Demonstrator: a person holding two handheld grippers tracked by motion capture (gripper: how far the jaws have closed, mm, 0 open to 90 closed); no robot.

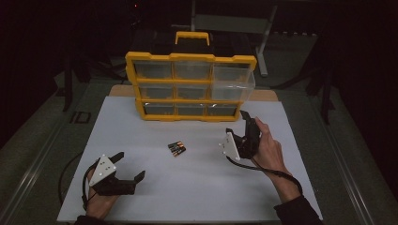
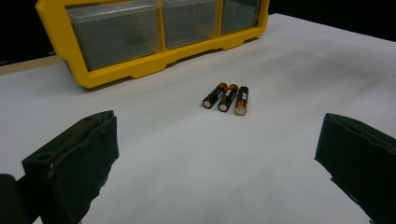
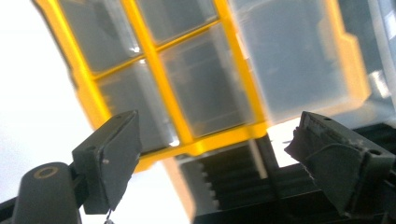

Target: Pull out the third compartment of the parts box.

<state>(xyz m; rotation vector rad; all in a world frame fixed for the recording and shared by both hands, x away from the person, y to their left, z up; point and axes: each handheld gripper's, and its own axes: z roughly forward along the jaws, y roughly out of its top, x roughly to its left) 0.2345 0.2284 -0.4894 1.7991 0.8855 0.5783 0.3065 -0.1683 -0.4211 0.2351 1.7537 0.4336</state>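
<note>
The work in hand seems to be putting the three batteries into the yellow organizer that stands at the far side of the white table. Its top right drawer is pulled out toward the person, so I judge it to be the place for them.

The batteries lie side by side, touching each other, in the middle of the table, near the front of the organizer and well apart from both grippers. In the left gripper view they are straight ahead, between the two jaws but far beyond them.

The left gripper rests low at the near left corner, with its jaws spread wide and nothing between them. The right gripper is at the right, just below the organizer's lower right corner, tilted up toward the drawers. Its jaws are released too, with only the drawer fronts in the background between them.

To do this step well, I would take one battery at a time. The outer one is the easiest, because one jaw can go on its free side. The jaws should come down across the short width of the battery, not along its length, and close gently so it does not roll or push its neighbours away. The gripper should stay low and nearly level with the table. Then the battery is carried over the rim of the open drawer and released inside, without knocking the organizer
</note>
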